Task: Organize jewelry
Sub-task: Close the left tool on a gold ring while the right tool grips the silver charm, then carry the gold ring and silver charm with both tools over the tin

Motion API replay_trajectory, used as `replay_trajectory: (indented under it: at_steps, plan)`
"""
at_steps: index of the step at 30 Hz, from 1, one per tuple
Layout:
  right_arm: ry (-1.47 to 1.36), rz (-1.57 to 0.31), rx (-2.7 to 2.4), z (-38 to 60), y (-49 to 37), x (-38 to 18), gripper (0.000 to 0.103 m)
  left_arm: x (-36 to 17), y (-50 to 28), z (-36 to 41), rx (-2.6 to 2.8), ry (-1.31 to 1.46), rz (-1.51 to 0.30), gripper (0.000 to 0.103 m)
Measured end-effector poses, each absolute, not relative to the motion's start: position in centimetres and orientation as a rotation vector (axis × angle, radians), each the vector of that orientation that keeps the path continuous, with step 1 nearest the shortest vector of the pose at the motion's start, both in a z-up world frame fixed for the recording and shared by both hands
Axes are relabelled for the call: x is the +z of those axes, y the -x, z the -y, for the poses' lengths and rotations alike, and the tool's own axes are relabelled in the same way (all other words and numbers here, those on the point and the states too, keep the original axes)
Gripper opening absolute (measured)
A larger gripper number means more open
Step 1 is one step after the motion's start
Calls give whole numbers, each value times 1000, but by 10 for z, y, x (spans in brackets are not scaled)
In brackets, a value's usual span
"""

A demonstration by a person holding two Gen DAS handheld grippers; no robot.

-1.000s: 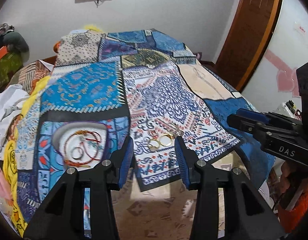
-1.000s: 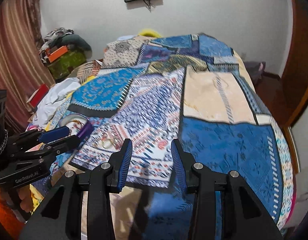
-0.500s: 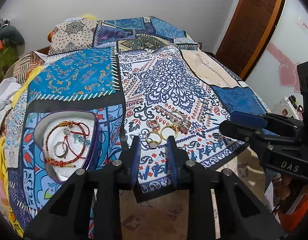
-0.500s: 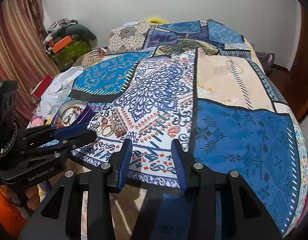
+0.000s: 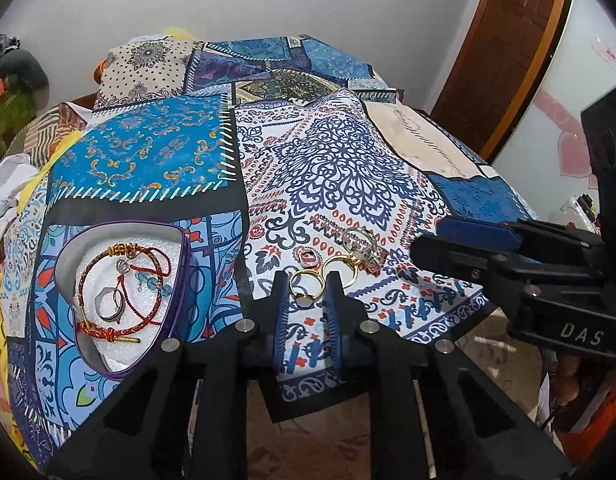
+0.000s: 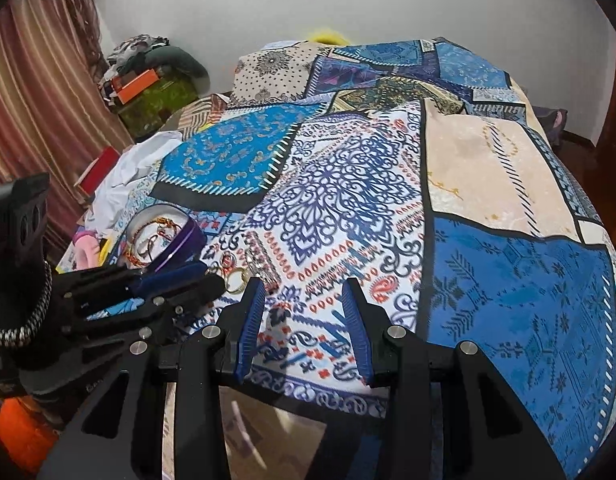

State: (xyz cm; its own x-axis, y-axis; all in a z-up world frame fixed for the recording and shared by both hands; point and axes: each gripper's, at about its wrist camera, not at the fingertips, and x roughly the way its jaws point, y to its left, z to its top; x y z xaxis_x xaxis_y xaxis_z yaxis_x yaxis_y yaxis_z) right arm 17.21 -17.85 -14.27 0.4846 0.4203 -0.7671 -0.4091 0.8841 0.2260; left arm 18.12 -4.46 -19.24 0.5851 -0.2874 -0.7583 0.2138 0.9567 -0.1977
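Observation:
A gold ring (image 5: 306, 291) lies on the patterned bedspread between the fingertips of my left gripper (image 5: 308, 280), whose jaws are closing around it; I cannot see the pads pressing on it. Just beyond lie a second gold ring (image 5: 343, 273), a red-stone ring (image 5: 308, 258) and a jewelled ring (image 5: 363, 245). To the left, a purple-rimmed tray (image 5: 185, 264) holds red braided bracelets (image 5: 120, 280), a silver ring and blue earrings. My right gripper (image 6: 303, 292) hovers open over the bedspread with nothing between its fingers; it also shows at the right of the left wrist view (image 5: 464, 240).
The patchwork bedspread (image 6: 508, 280) covers the whole bed. Clothes and an orange box (image 6: 136, 80) pile up by the striped curtain at far left. A wooden door (image 5: 508, 48) stands behind on the right. The bed's near edge (image 6: 308, 404) runs just under both grippers.
My left gripper has sunk toward the rings and its jaws have narrowed around the nearest gold ring. My right gripper has dipped toward the bed with its opening unchanged.

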Motion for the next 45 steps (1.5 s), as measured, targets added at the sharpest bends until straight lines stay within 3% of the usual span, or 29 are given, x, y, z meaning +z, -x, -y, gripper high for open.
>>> replay_trajectory:
  at_steps: [12,14,18,45]
  plan:
    - [40,-961,547,152,-180,-152,36,-183,-169,33,-292,106,-874,17]
    - [49,-960,550,151,-182,-152,26,-182,-167,31,-289,108,-868,17]
    - [61,-955,550,150,-182,-154,15,-180,-166,29,-285,113,-863,17]
    - [35,-798,555,146,-155,-94,15,-122,-136,4,-227,116,-724,17]
